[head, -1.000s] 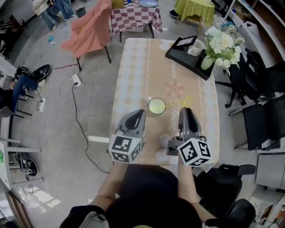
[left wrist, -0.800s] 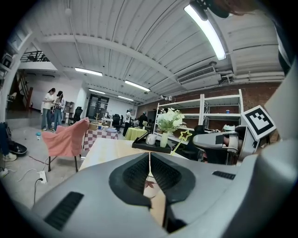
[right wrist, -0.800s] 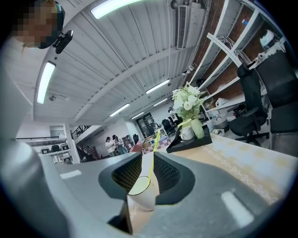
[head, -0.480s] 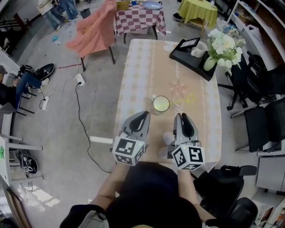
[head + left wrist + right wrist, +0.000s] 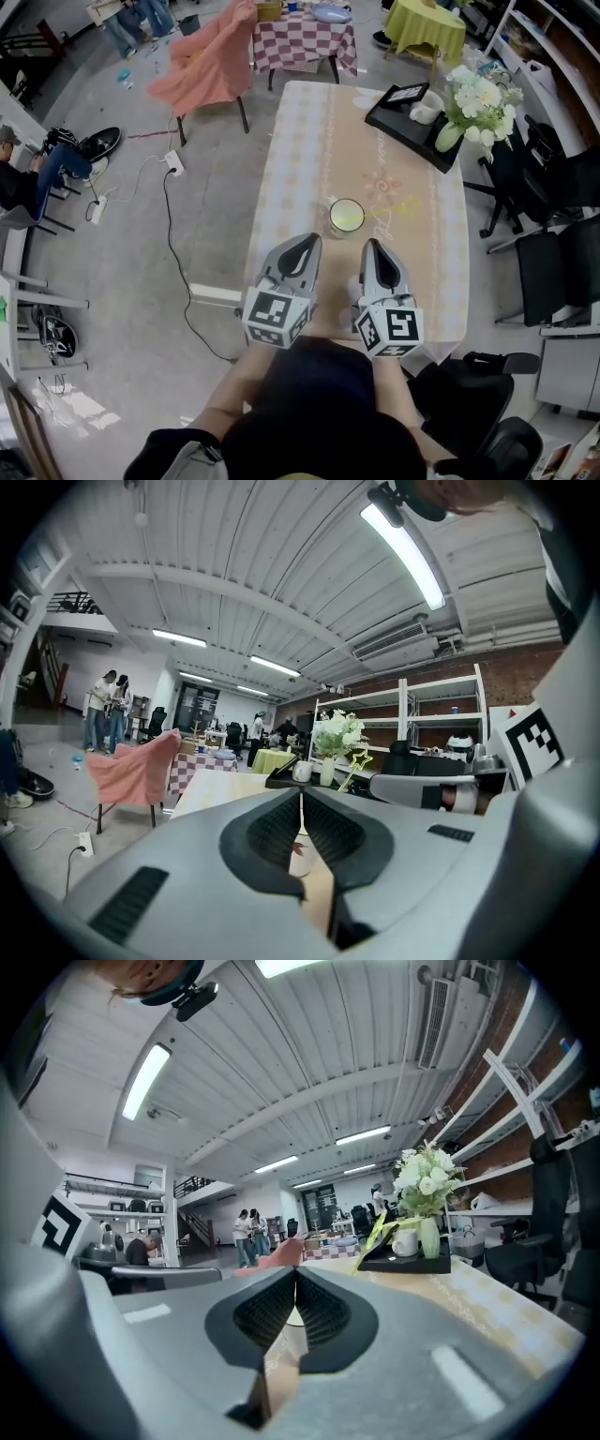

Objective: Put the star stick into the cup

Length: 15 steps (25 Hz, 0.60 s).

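A white cup (image 5: 346, 216) with a yellow-green inside stands mid-table on the beige table (image 5: 309, 141). The yellow star stick (image 5: 401, 207) lies just right of it. In the left gripper view its star (image 5: 358, 759) sits up off the table on a slanted stick. The stick's lower end is hidden behind my jaws, so I cannot tell if it rests in the cup. My left gripper (image 5: 307, 242) and right gripper (image 5: 372, 246) hover at the near table edge, short of the cup. Both are shut and empty (image 5: 300, 794) (image 5: 294, 1269). The cup (image 5: 299, 841) shows through the left gripper's slit.
A black tray (image 5: 412, 127) with a white mug (image 5: 431, 106) and a vase of white flowers (image 5: 472, 98) stands at the far right corner. Black chairs (image 5: 553, 272) line the right side. A pink-draped chair (image 5: 211, 61) and a checkered table (image 5: 302, 33) stand beyond.
Both grippers have drawn back from the cup toward the near edge, and the right one has shifted left, closer to the left one. Both stayed shut.
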Tool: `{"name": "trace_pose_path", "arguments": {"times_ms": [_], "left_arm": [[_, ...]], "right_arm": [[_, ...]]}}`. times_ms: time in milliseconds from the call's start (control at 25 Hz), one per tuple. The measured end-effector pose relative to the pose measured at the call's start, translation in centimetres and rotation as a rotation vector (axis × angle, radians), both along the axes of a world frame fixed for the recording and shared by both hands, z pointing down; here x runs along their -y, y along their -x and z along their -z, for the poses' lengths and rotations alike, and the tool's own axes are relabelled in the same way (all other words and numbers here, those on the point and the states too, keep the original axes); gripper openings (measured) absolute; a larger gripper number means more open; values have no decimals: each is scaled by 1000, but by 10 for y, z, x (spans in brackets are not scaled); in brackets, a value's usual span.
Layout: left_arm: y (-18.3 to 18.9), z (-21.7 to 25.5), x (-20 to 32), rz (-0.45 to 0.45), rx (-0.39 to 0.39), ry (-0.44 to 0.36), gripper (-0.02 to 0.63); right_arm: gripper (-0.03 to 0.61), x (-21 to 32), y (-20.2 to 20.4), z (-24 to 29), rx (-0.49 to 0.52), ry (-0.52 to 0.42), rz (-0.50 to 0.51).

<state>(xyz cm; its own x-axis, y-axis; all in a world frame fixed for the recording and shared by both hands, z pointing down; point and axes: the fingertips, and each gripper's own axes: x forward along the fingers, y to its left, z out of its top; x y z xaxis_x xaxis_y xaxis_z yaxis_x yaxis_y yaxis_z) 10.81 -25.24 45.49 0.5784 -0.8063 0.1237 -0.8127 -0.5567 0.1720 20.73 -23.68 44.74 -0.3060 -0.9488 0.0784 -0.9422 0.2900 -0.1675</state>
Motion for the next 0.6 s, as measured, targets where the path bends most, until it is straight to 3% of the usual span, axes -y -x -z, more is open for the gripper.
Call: {"name": "trace_pose_path", "arguments": {"times_ms": [440,600], "left_arm": [[8,6,-2,17,3,-61,15],[12,7,-1,25,7,-84,15]], "right_arm": [[3,-4,17,4,-95,-50,45],[3,-4,13,4,-72,-57,33]]}}
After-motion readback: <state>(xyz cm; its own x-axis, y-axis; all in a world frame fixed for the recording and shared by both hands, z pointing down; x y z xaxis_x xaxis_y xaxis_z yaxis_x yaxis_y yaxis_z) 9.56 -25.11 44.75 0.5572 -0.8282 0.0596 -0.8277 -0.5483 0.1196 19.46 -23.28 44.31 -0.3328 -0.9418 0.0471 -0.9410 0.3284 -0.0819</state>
